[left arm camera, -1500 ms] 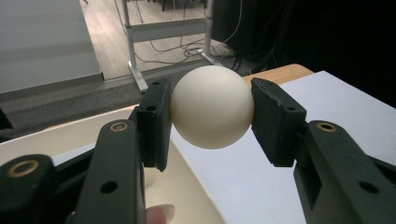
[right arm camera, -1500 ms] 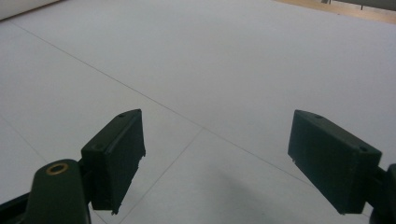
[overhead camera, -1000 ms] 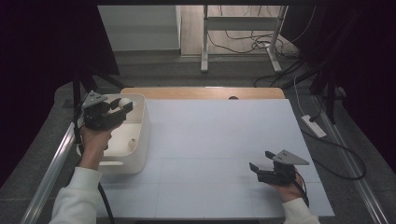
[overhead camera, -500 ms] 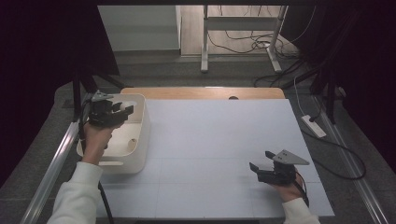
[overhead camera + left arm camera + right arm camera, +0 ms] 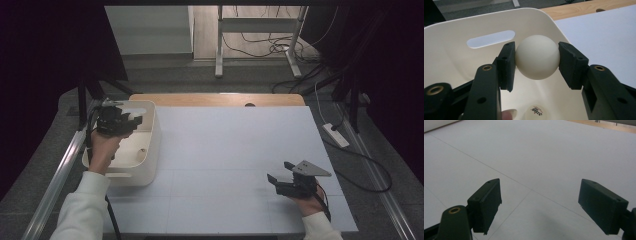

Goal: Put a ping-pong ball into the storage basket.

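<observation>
High view: left gripper (image 5: 131, 120) is held over a cream bin (image 5: 150, 150) at the table's left edge; right gripper (image 5: 281, 172) rests low on the white tabletop (image 5: 225, 150), well apart.

Left gripper view: jaws clamp a cream ball (image 5: 537, 57) btwn the pads, inside the bin; a 2nd ball (image 5: 536, 113) lies below.

Right gripper view: jaws wide apart, nothing btwn them, tabletop ahead.

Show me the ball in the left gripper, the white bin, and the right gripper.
ball (image 5: 537, 57), left gripper view, centre of its front.
white bin (image 5: 150, 137), high view, right wall.
right gripper (image 5: 539, 207), right gripper view, midway between fingers.
</observation>
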